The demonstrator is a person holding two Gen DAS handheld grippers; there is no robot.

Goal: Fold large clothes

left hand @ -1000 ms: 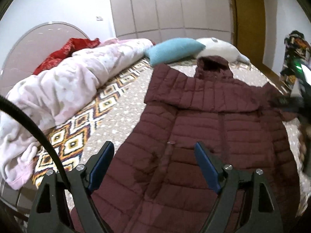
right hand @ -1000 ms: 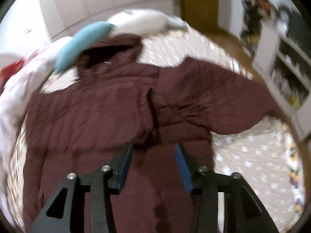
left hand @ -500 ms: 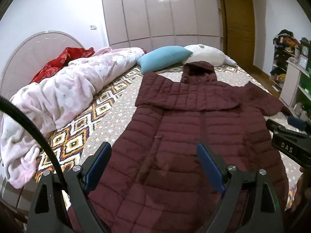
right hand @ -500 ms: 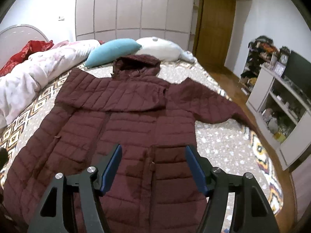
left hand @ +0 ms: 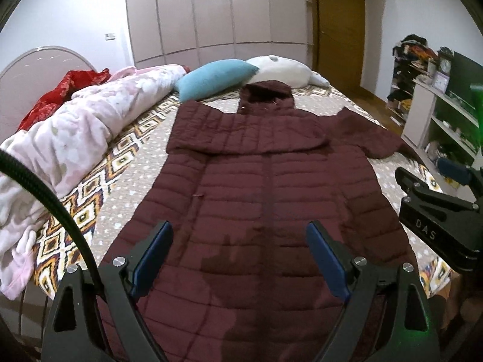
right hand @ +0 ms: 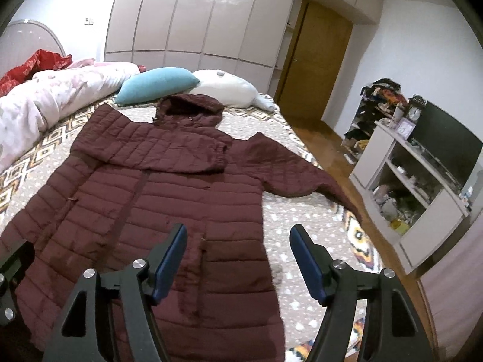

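A long maroon quilted hooded coat (left hand: pixel 265 181) lies flat on the bed, hood toward the pillows; it also shows in the right wrist view (right hand: pixel 157 187). Its left sleeve is folded across the chest; the other sleeve (right hand: pixel 289 166) stretches toward the bed's right edge. My left gripper (left hand: pixel 240 241) is open and empty, above the coat's lower hem. My right gripper (right hand: pixel 237 246) is open and empty, above the hem's right edge; it also shows at the right of the left wrist view (left hand: pixel 437 199).
A patterned bedspread (left hand: pixel 99 181) covers the bed. A pink duvet (left hand: pixel 60 138) is heaped along the left. Blue (left hand: pixel 214 75) and white (left hand: pixel 280 68) pillows lie at the head. A white shelf unit with a TV (right hand: pixel 422 175) stands to the right.
Both grippers have pulled back and up from the coat toward the foot of the bed. The right gripper's jaws have opened wider.
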